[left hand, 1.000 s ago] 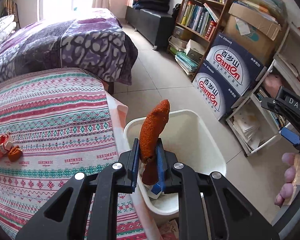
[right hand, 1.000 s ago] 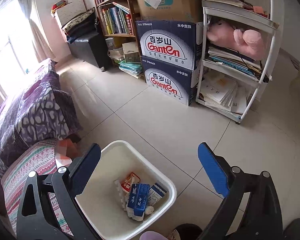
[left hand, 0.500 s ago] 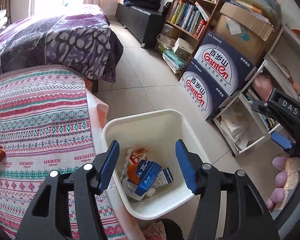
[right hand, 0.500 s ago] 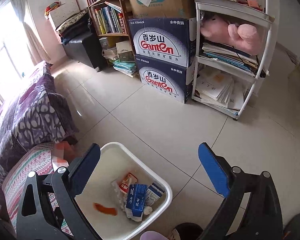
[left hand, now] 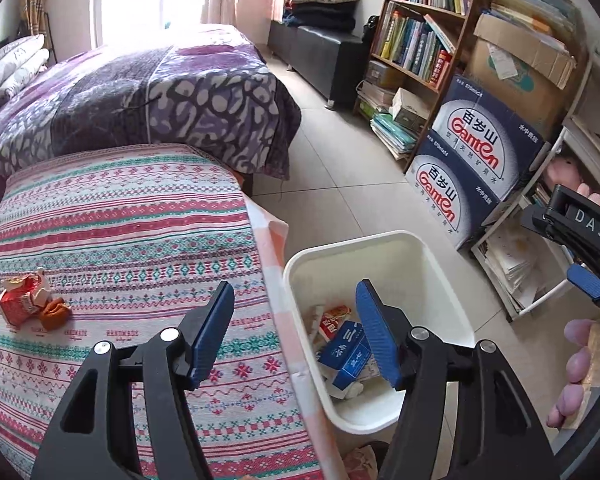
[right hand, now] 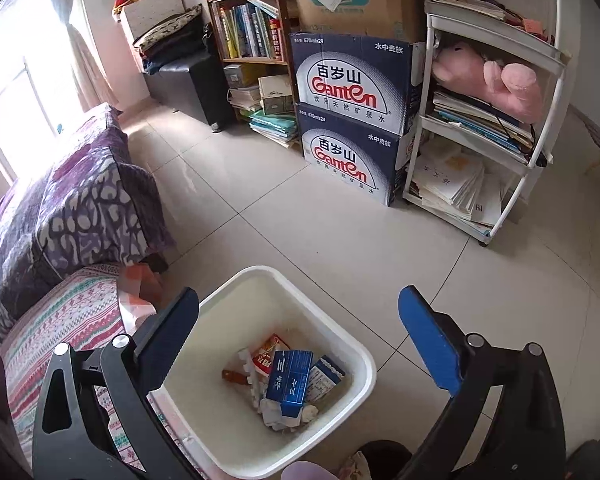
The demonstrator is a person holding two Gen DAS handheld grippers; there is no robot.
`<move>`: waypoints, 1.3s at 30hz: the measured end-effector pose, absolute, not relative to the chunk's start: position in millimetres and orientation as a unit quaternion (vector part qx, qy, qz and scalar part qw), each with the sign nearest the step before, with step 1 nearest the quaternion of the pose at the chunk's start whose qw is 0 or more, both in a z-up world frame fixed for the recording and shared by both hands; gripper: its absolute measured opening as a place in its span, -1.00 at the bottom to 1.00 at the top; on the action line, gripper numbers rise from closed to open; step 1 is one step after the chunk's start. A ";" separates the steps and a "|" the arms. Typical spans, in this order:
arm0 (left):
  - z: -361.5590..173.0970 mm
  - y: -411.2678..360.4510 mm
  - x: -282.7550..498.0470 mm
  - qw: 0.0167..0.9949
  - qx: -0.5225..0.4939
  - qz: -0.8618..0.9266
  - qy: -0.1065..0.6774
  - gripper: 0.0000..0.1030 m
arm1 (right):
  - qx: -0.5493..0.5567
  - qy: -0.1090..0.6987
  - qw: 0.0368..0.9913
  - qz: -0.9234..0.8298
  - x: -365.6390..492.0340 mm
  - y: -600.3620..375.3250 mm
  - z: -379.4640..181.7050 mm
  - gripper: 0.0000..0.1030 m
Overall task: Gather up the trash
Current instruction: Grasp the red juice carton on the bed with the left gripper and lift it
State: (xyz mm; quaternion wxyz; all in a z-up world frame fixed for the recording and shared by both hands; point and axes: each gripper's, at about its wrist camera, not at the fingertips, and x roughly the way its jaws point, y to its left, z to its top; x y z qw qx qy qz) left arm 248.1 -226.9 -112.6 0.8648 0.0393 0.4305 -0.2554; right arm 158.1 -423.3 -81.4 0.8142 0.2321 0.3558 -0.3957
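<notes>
- The left gripper (left hand: pixel 296 332) has its fingers (left hand: pixel 212 332) apart and opening, with nothing between them; it hangs over the line where the striped surface (left hand: pixel 120 232) meets the white bin (left hand: pixel 380 240).
- The right gripper (right hand: pixel 300 340) has its fingers (right hand: pixel 428 344) spread wide and empty — it hangs above the same bin (right hand: pixel 352 344).
- In the bin lie a blue carton (right hand: pixel 290 384), a red-and-white wrapper (right hand: pixel 266 356), a small box (right hand: pixel 326 376), crumpled white paper (right hand: pixel 272 412) and a slim orange piece (right hand: pixel 234 376).
- Trash on the surface, well to the left of the left gripper: a crushed red carton (left hand: pixel 20 300) with a small orange scrap (left hand: pixel 56 314) touching it.
- Beyond are the tiled floor (right hand: pixel 300 216), two stacked blue boxes (right hand: pixel 352 112) and a white rack (right hand: pixel 492 128) — a purple bed (left hand: pixel 140 92) stands behind the surface.
</notes>
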 end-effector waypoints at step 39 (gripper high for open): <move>-226.3 82.7 397.4 0.741 -0.378 0.104 0.545 0.01 | 0.172 0.464 0.831 -0.255 250.4 -265.2 -145.9 0.86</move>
